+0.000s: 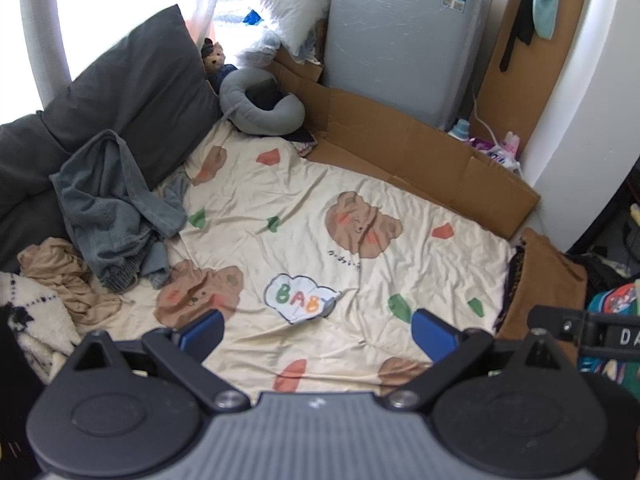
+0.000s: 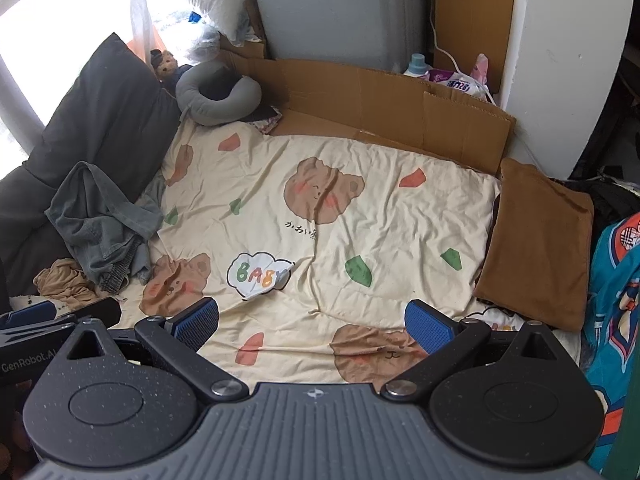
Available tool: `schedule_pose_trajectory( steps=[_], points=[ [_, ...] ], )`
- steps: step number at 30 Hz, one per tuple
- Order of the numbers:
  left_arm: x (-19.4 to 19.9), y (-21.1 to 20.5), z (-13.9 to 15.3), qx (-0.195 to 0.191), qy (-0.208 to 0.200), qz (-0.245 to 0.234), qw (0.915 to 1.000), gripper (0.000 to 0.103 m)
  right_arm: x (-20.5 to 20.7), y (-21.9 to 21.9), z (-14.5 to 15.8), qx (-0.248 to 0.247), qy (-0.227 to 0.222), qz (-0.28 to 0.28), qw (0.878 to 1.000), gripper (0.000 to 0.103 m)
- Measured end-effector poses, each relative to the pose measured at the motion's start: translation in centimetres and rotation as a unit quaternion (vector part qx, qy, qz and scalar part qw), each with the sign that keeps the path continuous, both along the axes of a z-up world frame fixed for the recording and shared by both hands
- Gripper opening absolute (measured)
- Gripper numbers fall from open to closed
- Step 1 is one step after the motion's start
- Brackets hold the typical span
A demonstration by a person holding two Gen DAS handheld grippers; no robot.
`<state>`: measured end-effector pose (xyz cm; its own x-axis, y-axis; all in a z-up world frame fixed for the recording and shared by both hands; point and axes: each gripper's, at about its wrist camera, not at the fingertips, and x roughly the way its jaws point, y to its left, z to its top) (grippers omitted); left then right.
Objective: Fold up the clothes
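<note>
While both tongs gape wide, crumpled grey garment shows no clear long axis.

**Readable text**

"BABY" in coloured letters inside a white cloud on the cream bedsheet, with small Japanese characters beside a bear face. "GenRobot.AI" along the left gripper body in the right wrist view. Blue sticker on the grey appliance too small to read
</note>
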<state>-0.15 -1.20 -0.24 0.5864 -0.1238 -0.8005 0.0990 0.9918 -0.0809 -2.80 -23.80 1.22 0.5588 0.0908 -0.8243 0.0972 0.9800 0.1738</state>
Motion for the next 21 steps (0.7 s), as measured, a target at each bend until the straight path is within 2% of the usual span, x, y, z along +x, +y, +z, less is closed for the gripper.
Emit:
schedule_pose_trajectory(
  steps=[10, 21],
  points=[
    [0.6, 0.4, 0.4, -0.004, 0.006, -0.028, 0.9996, 0.102, 0.5, 0.2, 1.0, -0.006, 0.000, 0.008, 1.000, 0.102],
    [2.3, 3.8, 2.9, 0.012, -0.015, -0.012, 0.9997, 0.102, 2.4, -0.1, 3.5, -0.015, -0.031, 0.005, 0.999, 0.102]
  ],
)
